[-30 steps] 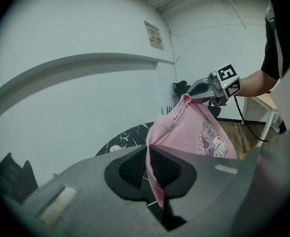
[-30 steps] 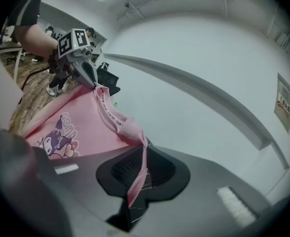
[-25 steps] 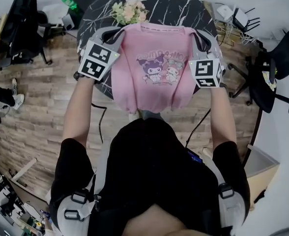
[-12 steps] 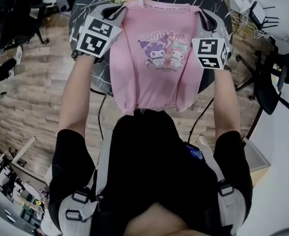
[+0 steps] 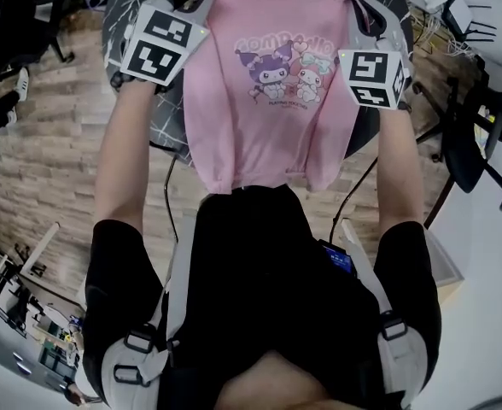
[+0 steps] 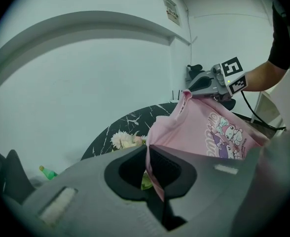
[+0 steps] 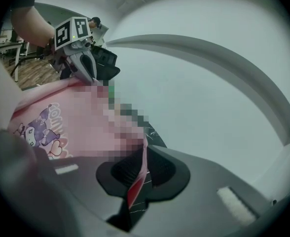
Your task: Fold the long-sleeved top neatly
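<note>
Preparation for the fold is the step we judge to be in hand. Above the round black counter with white marble veins (image 5: 167, 109), the pink long-sleeved cotton top (image 5: 268, 126) hangs in the air with its printed front toward us, not yet laid down and with no fold made. It is stretched by its shoulders between the two tools, and its hem drops toward the person's body, past the counter's near edge. The left tool (image 6: 154, 171) is clamped on the shoulder at the head view's left, with a thin edge of pink cloth pinched between its pads. The right tool (image 7: 139, 174) is likewise closed on the other shoulder, with a narrow strip of cloth caught in its jaws. We think the next move calls for lowering both tools together, keeping the shoulder line taut and level so the body lands flat and square on the counter. It should also land short of the pale bunch of flowers (image 6: 125, 139) lying at the far side. The top looks soft and limp, with a ribbed neckline and a cartoon print of two characters (image 5: 283, 73) under arched lettering. The hem bunches a little at both lower corners. We cannot tell where the sleeves lie, though they may hang behind the body.
</note>
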`<action>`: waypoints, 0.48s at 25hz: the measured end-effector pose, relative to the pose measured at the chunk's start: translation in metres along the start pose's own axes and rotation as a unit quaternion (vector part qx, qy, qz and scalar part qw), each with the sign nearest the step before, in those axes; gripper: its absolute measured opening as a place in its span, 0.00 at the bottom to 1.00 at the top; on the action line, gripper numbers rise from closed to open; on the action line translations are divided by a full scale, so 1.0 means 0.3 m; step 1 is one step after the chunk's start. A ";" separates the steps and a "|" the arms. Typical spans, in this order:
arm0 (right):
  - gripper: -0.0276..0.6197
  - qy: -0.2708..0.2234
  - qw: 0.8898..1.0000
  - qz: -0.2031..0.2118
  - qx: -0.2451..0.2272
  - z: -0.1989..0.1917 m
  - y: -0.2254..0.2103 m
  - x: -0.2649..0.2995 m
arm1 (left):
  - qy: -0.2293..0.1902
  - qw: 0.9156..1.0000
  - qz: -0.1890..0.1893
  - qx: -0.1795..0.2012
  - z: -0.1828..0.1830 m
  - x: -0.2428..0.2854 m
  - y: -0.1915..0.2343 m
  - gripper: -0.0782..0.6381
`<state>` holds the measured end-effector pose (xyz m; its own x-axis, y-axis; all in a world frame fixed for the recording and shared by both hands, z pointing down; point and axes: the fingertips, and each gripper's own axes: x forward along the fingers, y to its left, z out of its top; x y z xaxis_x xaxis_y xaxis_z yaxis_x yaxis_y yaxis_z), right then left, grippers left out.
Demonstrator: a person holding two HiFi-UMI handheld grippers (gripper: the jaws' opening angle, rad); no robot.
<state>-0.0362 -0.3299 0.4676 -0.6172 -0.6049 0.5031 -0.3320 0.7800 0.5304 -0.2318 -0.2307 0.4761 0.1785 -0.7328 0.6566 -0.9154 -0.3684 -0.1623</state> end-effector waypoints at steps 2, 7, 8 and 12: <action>0.08 -0.001 1.000 0.001 0.001 0.004 -0.016 0.029 | 0.002 1.000 -0.001 0.003 0.018 0.022 0.021 0.13; 0.08 -0.009 1.000 -0.023 0.011 0.030 -0.080 0.079 | -0.011 1.000 0.024 -0.010 0.049 0.045 0.090 0.13; 0.08 -0.009 0.999 -0.024 0.022 0.036 -0.095 0.093 | -0.015 0.999 0.027 -0.014 0.060 0.051 0.100 0.13; 0.34 0.008 0.997 0.034 0.071 0.046 -0.052 0.153 | -0.003 1.000 0.007 -0.024 0.063 0.081 0.092 0.37</action>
<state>-0.0692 -0.3677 0.4730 -0.6310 -0.5511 0.5461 -0.3885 0.8337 0.3925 -0.2460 -0.2696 0.4737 0.1680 -0.7410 0.6502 -0.9337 -0.3311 -0.1361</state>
